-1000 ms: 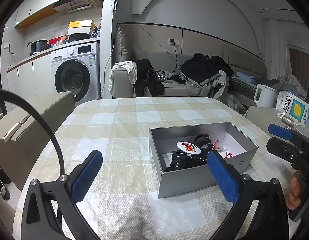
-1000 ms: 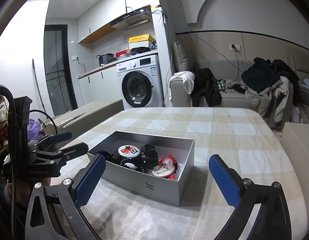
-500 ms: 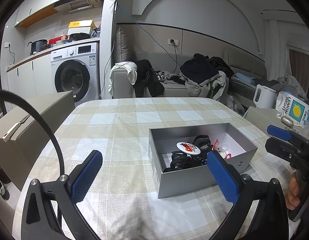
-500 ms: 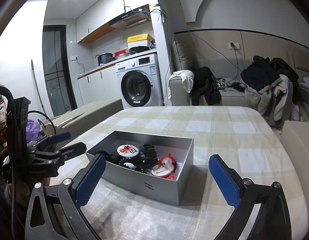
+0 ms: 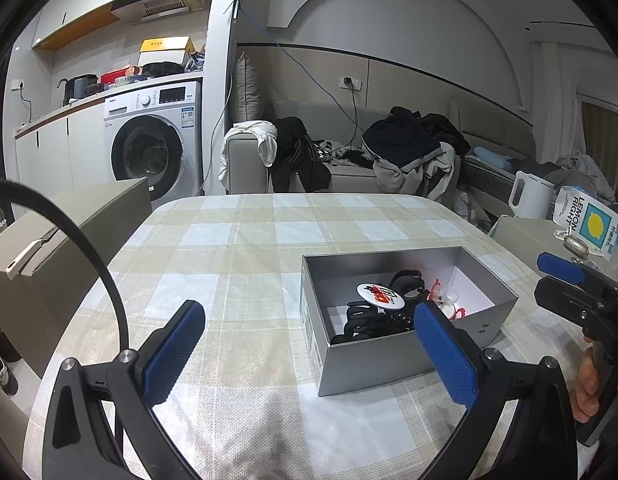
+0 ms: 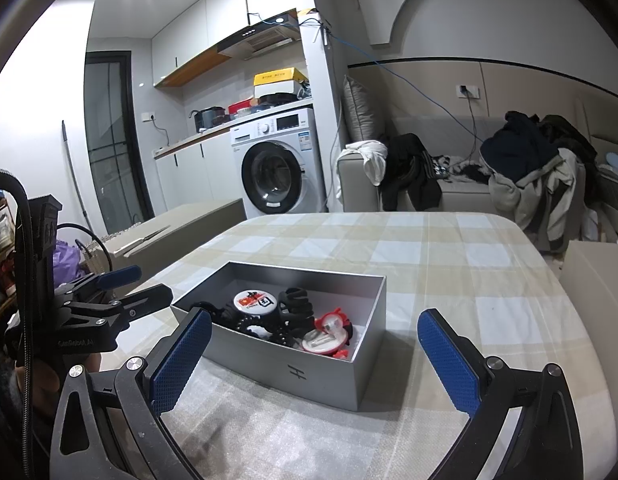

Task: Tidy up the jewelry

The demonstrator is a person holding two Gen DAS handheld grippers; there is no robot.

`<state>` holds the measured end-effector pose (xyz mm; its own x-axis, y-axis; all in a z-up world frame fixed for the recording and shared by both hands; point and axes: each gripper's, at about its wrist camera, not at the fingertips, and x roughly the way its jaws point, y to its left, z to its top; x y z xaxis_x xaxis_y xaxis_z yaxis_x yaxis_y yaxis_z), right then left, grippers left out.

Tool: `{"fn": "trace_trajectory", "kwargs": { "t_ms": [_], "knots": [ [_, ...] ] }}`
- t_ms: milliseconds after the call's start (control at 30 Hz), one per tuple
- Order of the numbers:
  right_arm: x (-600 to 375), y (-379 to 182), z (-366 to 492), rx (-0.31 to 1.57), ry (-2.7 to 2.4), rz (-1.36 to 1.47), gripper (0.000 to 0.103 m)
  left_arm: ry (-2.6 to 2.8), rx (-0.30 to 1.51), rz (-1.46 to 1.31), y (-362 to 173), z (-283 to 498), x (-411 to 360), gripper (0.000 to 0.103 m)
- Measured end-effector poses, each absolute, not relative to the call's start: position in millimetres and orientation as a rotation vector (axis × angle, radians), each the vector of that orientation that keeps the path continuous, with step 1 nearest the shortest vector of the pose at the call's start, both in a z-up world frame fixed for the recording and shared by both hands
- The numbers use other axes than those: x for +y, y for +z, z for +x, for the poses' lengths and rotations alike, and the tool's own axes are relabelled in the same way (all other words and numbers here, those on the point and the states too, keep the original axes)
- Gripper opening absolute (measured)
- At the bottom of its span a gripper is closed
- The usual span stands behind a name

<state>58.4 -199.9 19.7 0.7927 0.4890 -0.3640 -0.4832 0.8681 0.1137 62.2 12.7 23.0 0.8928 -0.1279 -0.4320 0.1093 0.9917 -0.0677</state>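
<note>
An open silver box (image 5: 369, 364) (image 6: 293, 372) stands on the checked tablecloth. Inside lie a round white badge with red print (image 5: 380, 293) (image 6: 255, 302), black hair clips and bands (image 5: 369, 322) (image 6: 295, 306) and a red and white trinket (image 5: 447, 300) (image 6: 327, 332). My left gripper (image 5: 311, 354) is open and empty, held above the cloth near the box's left front. My right gripper (image 6: 315, 364) is open and empty, just in front of the box. Each gripper shows in the other's view, the left one (image 6: 121, 292) at the left and the right one (image 5: 569, 280) at the right.
The table (image 5: 245, 240) has a beige and white checked cloth. A cardboard box (image 5: 57, 220) stands off its left edge. A white kettle (image 5: 529, 196) and a lemon-print carton (image 5: 589, 224) stand at the right. A sofa with clothes (image 5: 409, 152) and a washing machine (image 5: 149, 152) are behind.
Both grippers stay open and almost still. The views shift only slightly; the right gripper drifts a little lower in the left wrist view.
</note>
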Motion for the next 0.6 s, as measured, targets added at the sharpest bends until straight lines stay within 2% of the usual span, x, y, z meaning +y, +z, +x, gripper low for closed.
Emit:
{"fn": "trace_trajectory", "kwargs": {
  "t_ms": [600],
  "knots": [
    [-199.9,19.9,57.7,0.39,0.523,0.008,0.103,-0.118,0.451,-0.044,22.3,61.9,13.2,0.102]
  ]
}}
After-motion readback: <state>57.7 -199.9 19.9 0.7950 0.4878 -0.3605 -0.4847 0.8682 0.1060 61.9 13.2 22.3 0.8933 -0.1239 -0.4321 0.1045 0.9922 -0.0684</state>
